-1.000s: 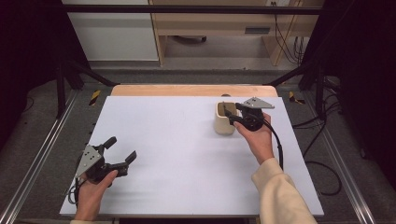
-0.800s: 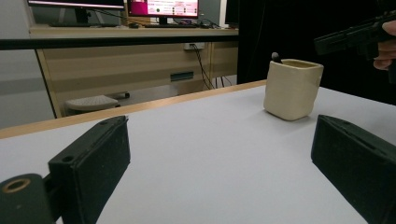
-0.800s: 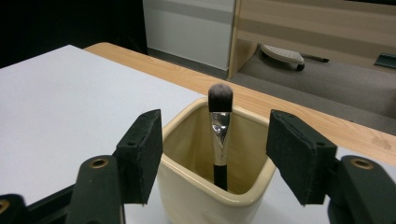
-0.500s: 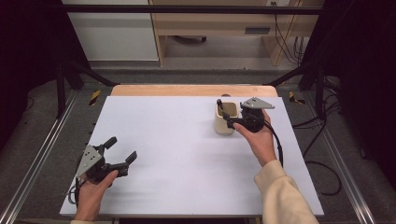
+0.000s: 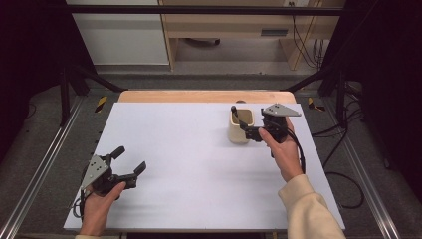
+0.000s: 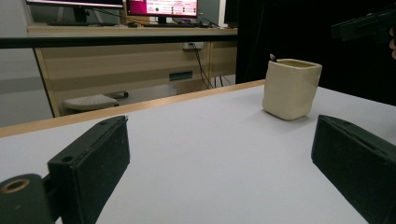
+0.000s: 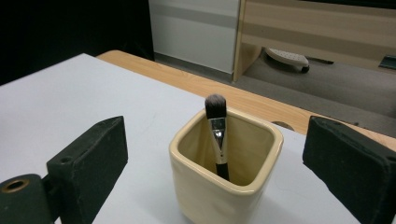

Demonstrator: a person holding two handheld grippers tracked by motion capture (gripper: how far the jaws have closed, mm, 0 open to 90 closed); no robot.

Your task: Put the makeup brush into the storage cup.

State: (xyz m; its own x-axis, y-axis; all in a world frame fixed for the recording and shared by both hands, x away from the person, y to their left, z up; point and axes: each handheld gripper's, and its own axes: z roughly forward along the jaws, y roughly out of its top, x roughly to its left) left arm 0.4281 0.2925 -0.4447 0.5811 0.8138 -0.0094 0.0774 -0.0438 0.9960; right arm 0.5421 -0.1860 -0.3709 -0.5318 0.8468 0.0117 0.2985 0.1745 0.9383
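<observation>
Brush (image 7: 216, 135) upright in cream cup (image 5: 241, 126) near tabletop's far right corner, handle bottom hidden inside. Right gripper (image 5: 245, 121) spread wide beside cup; left gripper (image 5: 130, 161) wide near left edge.

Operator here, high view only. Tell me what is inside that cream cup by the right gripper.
Observer: A makeup brush stands in the cup, bristles up, leaning on the far wall.
Operator: Report the right gripper's jaws.
Observer: The right gripper is open, with one jaw on either side of the cup and neither touching it.
Operator: Now the left gripper.
Observer: The left gripper is open too, low over the white table, and nothing lies between its jaws; the cup stands farther off, ahead of it.
</observation>
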